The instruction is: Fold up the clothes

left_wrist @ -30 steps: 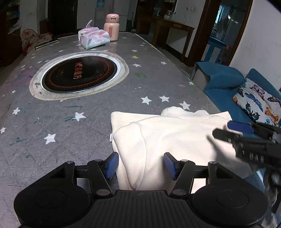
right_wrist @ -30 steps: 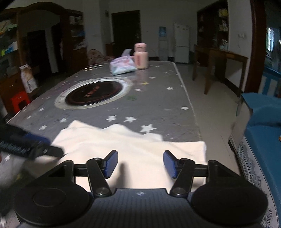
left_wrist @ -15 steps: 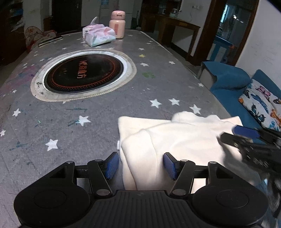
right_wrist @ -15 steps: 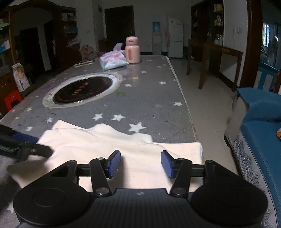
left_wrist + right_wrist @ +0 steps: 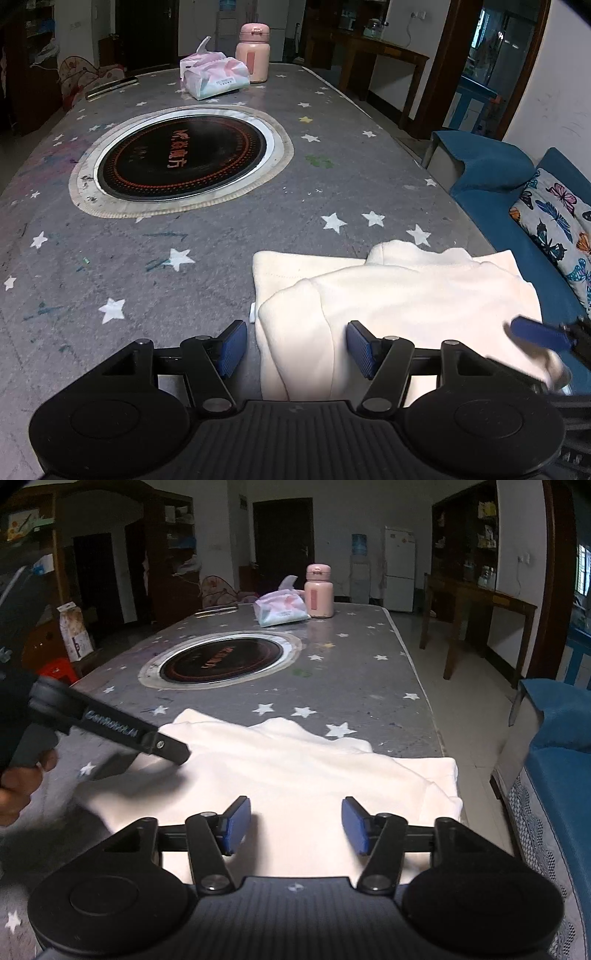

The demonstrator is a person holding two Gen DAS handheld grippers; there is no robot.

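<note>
A cream garment [image 5: 399, 295] lies folded on the near right part of the grey star-print table [image 5: 221, 258], one layer lapped over another. My left gripper [image 5: 295, 345] hovers open over the garment's left edge, nothing between its blue pads. My right gripper [image 5: 291, 823] is open above the garment [image 5: 295, 768] near the table's right edge. In the right wrist view the left gripper [image 5: 173, 749] reaches in from the left with its tip over the cloth, held by a hand [image 5: 18, 786]. The right gripper [image 5: 539, 336] shows blurred at the far right of the left wrist view.
A round black cooktop [image 5: 181, 158] is set into the table's middle. A tissue pack [image 5: 214, 79] and a pink flask [image 5: 253, 53] stand at the far end. A blue sofa [image 5: 491, 173] with a butterfly cushion [image 5: 554, 218] sits just off the right edge.
The right gripper has drawn back toward the near edge and sits lower in the left view. The left gripper now reaches further over the cloth. The garment keeps its shape.
</note>
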